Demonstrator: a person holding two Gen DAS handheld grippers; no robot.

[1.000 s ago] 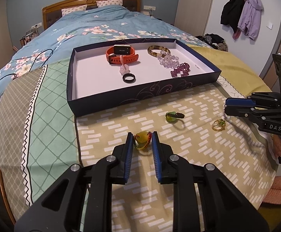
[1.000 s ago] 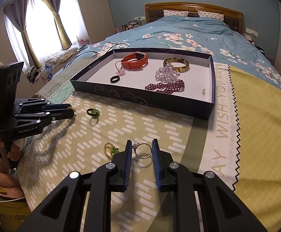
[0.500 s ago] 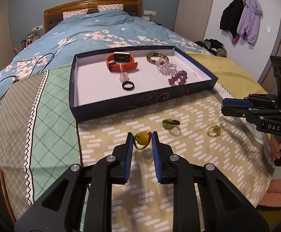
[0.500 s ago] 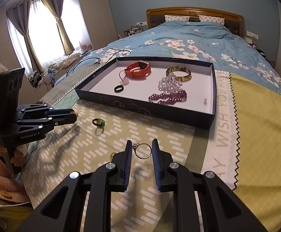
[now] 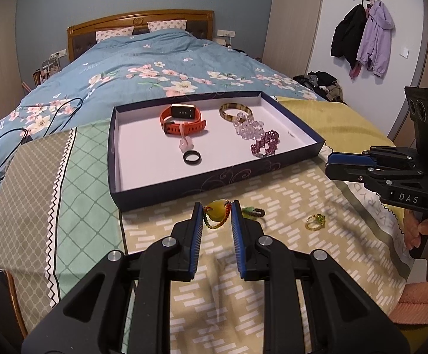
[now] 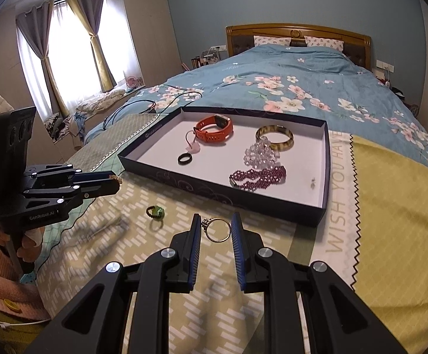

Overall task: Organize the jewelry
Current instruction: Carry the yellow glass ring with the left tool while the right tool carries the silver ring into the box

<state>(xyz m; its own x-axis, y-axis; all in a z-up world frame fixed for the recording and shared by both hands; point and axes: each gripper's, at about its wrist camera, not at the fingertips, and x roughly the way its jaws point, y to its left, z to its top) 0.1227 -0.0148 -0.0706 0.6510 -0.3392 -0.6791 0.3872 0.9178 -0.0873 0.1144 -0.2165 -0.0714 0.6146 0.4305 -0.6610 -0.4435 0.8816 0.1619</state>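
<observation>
Left tongs: nearly closed, pinching yellow-stone beaded ring above bed's foot edge. Right tongs: nearly closed, clamping silver gemstone ring. Shallow navy box tray lies ahead. Risk: thin hoop pivots, slips out, drops short of tray.

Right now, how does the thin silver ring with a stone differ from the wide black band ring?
The thin silver ring with a stone is slim wire carrying a small setting; the wide black band ring is broad, dark and plain. The silver ring is held upright in the right gripper above the bedspread; the black band lies flat inside the navy tray. Both are finger rings.
</observation>
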